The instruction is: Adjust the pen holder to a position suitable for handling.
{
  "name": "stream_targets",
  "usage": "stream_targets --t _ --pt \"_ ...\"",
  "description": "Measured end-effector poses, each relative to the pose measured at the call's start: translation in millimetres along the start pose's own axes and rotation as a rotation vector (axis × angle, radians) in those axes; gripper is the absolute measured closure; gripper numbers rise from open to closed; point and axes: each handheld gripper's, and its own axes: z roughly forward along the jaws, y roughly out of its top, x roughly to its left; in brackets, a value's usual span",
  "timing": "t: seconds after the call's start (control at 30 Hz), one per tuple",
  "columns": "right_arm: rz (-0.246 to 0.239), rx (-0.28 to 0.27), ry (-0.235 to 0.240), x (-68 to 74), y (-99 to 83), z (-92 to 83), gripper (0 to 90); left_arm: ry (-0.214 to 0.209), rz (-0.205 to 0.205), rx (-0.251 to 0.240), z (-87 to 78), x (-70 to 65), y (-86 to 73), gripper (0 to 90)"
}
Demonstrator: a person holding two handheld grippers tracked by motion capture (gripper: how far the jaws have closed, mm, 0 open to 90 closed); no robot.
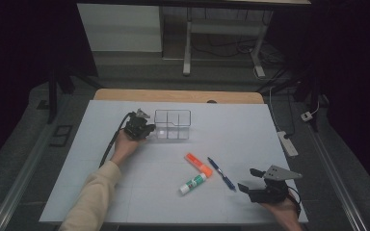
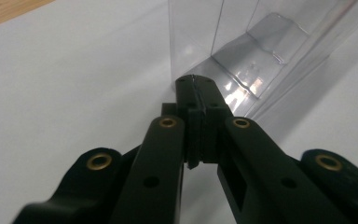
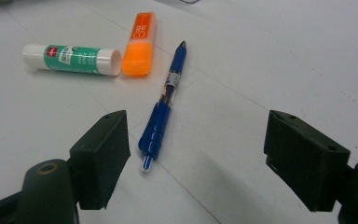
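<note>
1. The left gripper (image 1: pixel 139 129) is sitting near the far edge of the tabletop (image 1: pixel 101 187), its jaws pressed together right at the left wall of the clear organizer (image 1: pixel 172 124). The left gripper view suggests they are pinching that thin wall, though it is hard to be sure the plastic is truly between the pads.
2. The right gripper (image 1: pixel 250 180) is resting near the front right corner, its jaws spread wide and holding nothing, and is pointing toward the blue pen (image 3: pixel 164 102).
3. The pen is lying in the middle of the front half of the tabletop, just right of the orange highlighter (image 1: pixel 198 164), with the glue stick (image 1: pixel 193 184) in front of the highlighter and nearly touching it.
4. The step in hand is probably steadying the organizer while the right gripper is going for the pen.
5. To do it well, the left grip should be staying firm so the light box is not sliding or tipping.
6. The open jaws should be straddling the pen across its barrel, near the middle, closing squarely so it is not rolling away or nudging the highlighter.
7. Count: one organizer with several compartments, one pen, one highlighter, one glue stick, two grippers.
</note>
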Motion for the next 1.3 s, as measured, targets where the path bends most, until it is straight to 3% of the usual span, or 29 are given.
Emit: stream_targets --t 0.7,1.3 --pt "0.010 0.009 0.003 0.6 -2.9 -1.7 22.4 -0.041 0.035 -0.009 20.8 -23.5 16.9 88.9" --pt "0.012 0.028 -0.001 0.2 -3.3 -3.8 22.3 -0.096 0.005 -0.029 37.6 -32.6 26.3 88.8"
